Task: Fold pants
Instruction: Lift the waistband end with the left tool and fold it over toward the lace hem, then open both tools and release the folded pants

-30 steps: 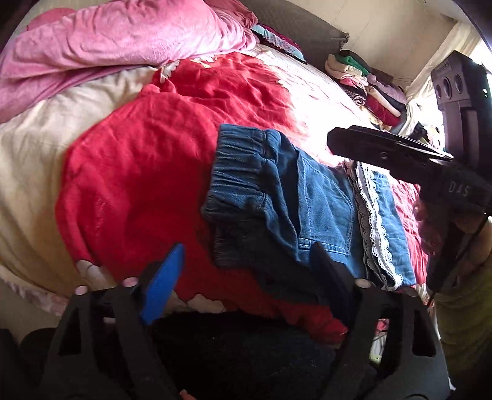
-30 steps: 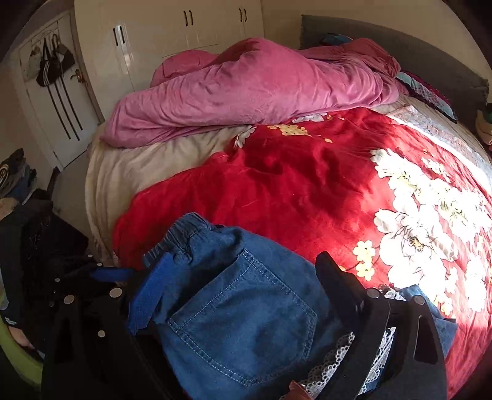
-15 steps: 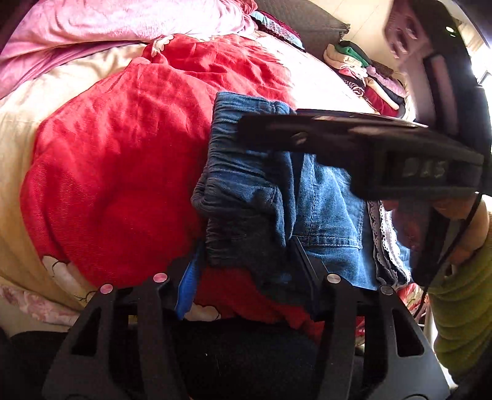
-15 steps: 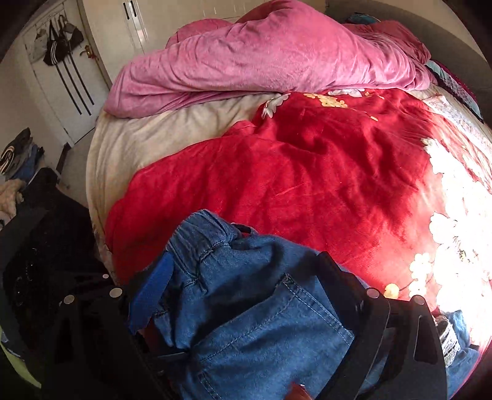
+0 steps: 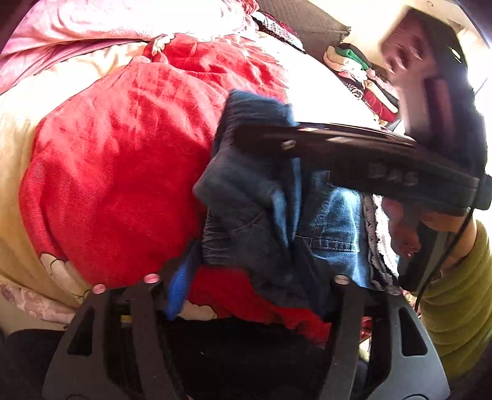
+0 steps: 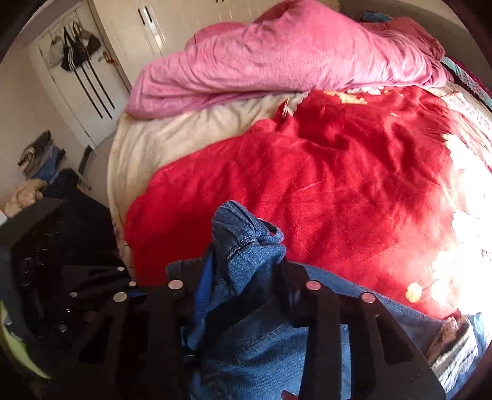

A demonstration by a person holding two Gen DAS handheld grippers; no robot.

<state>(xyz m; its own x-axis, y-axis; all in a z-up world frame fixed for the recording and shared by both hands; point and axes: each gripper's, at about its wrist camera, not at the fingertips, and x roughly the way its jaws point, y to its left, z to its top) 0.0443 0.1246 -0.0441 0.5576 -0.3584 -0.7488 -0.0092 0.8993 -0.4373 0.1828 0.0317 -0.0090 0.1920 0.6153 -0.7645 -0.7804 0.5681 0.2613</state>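
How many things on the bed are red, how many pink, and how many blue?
Red: 1, the red blanket
Pink: 1, the pink quilt
Blue: 1, the denim pants, bunched in the right gripper
Total: 3

left gripper (image 5: 246, 270): fingers pinching cloth | right gripper (image 6: 243, 286): fingers clamped on cloth

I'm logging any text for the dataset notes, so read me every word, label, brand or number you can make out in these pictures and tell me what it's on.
"DAS": raised letters on the side of the right gripper, seen blurred from the left wrist view, so there may be more letters that I cannot read.
No other readable text: none on the denim pants, the red blanket or the wardrobe doors.
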